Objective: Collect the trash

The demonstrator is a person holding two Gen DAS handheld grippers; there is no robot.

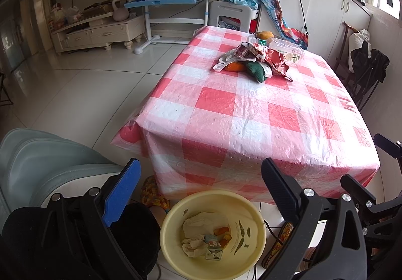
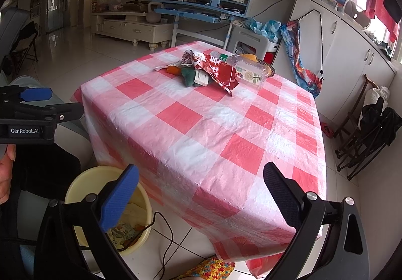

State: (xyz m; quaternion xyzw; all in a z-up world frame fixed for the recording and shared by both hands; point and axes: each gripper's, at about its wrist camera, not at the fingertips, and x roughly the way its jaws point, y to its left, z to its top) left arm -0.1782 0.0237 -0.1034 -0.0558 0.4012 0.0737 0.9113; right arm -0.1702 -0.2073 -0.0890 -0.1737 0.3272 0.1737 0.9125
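- The trash is a heap at the far end of the table: a crumpled red foil snack wrapper (image 2: 221, 71) draped over a dark green pouch (image 2: 191, 76), an orange scrap (image 2: 172, 70) at its left, and a clear plastic bottle with a green label (image 2: 247, 70) lying on its side just behind
- The wrapper looks light and springy, so I judge a pinch on a folded edge safer than on a flat face; the bottle may roll if nudged
- The pink-and-white checked plastic tablecloth (image 2: 201, 134) is otherwise bare
- The pale yellow plastic bin (image 1: 213, 234) stands on the floor at the near table edge, already holding crumpled paper and packets
- The right gripper (image 2: 201, 194) and left gripper (image 1: 198, 192) both hang spread wide and empty, well short of the heap; reach far before closing
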